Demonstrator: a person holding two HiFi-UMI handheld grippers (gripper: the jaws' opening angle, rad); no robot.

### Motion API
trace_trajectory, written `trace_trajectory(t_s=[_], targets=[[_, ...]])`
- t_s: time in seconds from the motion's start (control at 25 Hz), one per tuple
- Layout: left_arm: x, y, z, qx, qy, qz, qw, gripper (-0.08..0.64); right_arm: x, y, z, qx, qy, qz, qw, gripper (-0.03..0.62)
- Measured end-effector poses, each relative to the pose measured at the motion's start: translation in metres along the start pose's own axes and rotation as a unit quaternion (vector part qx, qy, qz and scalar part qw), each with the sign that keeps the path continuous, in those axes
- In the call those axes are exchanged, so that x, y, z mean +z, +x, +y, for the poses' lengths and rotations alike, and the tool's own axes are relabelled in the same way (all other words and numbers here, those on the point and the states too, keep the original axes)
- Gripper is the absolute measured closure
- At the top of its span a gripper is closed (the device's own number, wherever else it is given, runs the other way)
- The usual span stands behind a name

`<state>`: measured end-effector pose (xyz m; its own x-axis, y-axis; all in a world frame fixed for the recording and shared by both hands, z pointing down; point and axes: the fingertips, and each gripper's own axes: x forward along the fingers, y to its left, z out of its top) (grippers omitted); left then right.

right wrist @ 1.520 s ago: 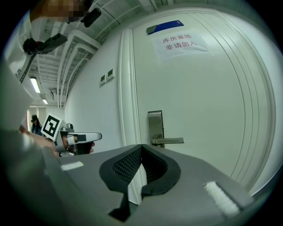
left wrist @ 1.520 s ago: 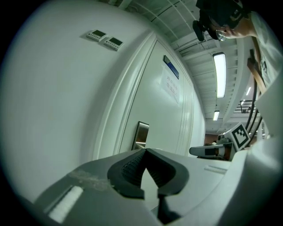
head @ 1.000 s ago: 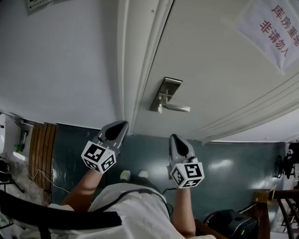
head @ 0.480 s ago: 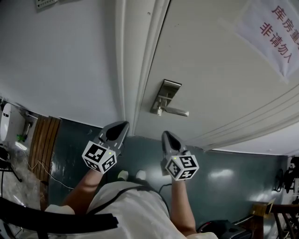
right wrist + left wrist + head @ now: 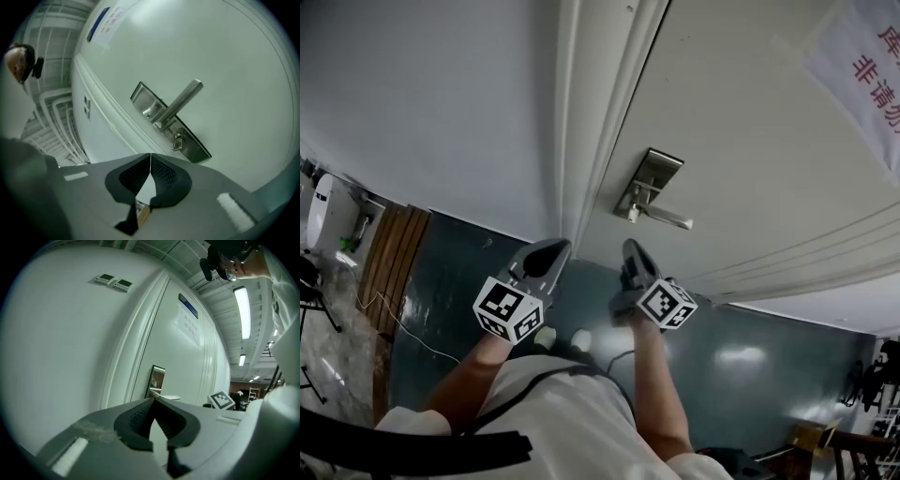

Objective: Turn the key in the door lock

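The white door (image 5: 750,141) carries a steel lock plate (image 5: 652,178) with a lever handle (image 5: 670,219). In the right gripper view the plate (image 5: 190,140) runs slantwise, the lever (image 5: 180,104) sticks out, and a small key (image 5: 177,140) sits in the keyhole below it. My right gripper (image 5: 150,155) is shut and holds nothing, a short way off from the key. In the head view it (image 5: 631,251) points at the door below the lock. My left gripper (image 5: 551,251) is shut too, empty, aimed at the door frame (image 5: 581,141); its own view shows the closed tips (image 5: 153,400).
A white wall (image 5: 422,103) lies left of the frame. A paper notice with red print (image 5: 874,80) hangs on the door. The floor (image 5: 459,272) is dark green, with a wooden slatted piece (image 5: 394,258) and a cable at the left.
My right gripper has rolled and slid in toward the door and the left gripper, ending below the lock. The left gripper has shifted a little. Both stay shut.
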<state>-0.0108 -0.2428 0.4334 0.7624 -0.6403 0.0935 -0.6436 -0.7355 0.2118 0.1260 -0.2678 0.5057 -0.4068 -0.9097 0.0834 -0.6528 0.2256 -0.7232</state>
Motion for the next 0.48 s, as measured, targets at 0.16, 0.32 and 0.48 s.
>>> trace_trajectory(t_s=[0.16, 0.32, 0.48], targets=[[-0.004, 0.005, -0.002, 0.000, 0.001, 0.007, 1.0000, 0.555, 0.000, 0.006, -0.023, -0.010, 0.102, -0.038, 0.994, 0.572], [-0.007, 0.012, -0.003, -0.001, 0.004, 0.014, 0.9999, 0.555, 0.003, 0.015, -0.041, 0.002, 0.153, -0.067, 0.986, 0.535], [-0.011, 0.019, -0.007, -0.008, 0.004, 0.022, 0.9997, 0.555, 0.001, 0.021, -0.057, 0.016, 0.231, -0.098, 0.968, 0.492]])
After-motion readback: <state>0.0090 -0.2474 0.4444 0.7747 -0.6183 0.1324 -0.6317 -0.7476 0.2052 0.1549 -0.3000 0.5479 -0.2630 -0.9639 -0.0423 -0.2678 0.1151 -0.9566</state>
